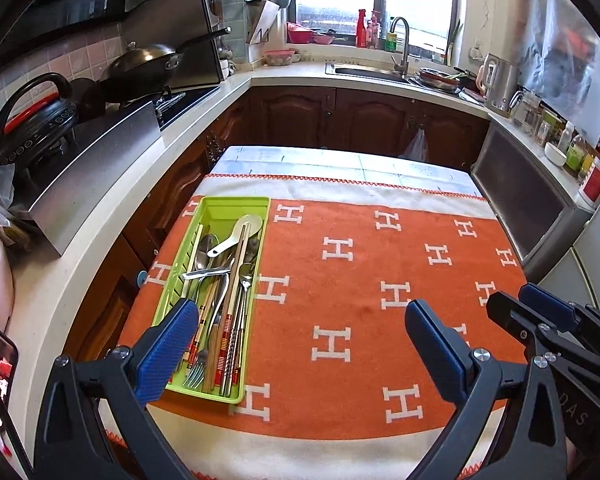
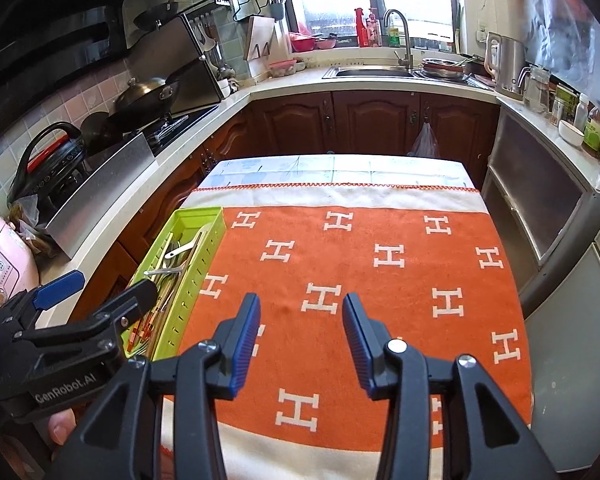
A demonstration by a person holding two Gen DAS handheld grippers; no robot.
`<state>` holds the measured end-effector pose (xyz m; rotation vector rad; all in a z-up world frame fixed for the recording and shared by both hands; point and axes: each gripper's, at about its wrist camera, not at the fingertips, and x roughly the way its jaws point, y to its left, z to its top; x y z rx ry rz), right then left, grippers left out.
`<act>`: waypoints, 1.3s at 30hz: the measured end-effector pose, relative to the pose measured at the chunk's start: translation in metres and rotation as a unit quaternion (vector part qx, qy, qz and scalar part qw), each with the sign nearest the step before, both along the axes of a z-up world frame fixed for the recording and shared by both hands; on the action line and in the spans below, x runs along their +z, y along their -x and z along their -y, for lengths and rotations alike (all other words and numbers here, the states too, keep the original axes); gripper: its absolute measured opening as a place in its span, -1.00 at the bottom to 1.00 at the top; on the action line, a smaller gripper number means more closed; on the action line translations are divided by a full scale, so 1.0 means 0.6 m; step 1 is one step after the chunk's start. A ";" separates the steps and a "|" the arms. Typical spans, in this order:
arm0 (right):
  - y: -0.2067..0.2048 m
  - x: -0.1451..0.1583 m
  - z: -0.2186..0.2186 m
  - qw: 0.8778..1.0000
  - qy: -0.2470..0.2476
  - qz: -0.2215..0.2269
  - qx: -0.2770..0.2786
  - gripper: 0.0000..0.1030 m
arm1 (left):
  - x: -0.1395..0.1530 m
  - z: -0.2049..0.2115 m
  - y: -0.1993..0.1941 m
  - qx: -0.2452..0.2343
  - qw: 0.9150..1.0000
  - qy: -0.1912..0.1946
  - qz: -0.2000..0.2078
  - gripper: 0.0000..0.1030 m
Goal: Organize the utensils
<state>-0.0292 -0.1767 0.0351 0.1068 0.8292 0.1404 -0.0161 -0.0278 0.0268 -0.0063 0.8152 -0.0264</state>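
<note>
Left wrist view: the green tray [image 1: 220, 205] is seen at left-centre of the frame on the orange blanket [image 1: 360, 320], its long axis running from the bottom of the frame toward the top, roughly parallel to the fingers. Utensils are piled inside it: a white spoon [image 1: 236, 232] near the far end, metal spoons [image 1: 204, 254] mid-tray, chopsticks [image 1: 230, 332] and a fork [image 1: 194, 374] toward the near end, most lying lengthwise, one metal handle lying crosswise. The left gripper [image 1: 300, 344] is held spread wide, nothing pinched; its left finger [image 1: 168, 344] overlaps the tray's near left wall in the picture, contact cannot be told. Right wrist view: the right gripper [image 2: 300, 344] is also spread, empty, over bare blanket at lower centre, the tray [image 2: 198, 216] well off to its left. The left gripper is judged clearly nearer; a short shift left and forward would put the near-end handles between its fingers, across their long axis.
</note>
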 end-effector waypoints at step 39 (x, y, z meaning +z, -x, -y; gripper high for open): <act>0.012 -0.015 0.006 1.000 -0.007 -0.010 -0.009 -0.16 | -0.006 0.006 0.008 -0.001 1.000 -0.002 -0.004 0.98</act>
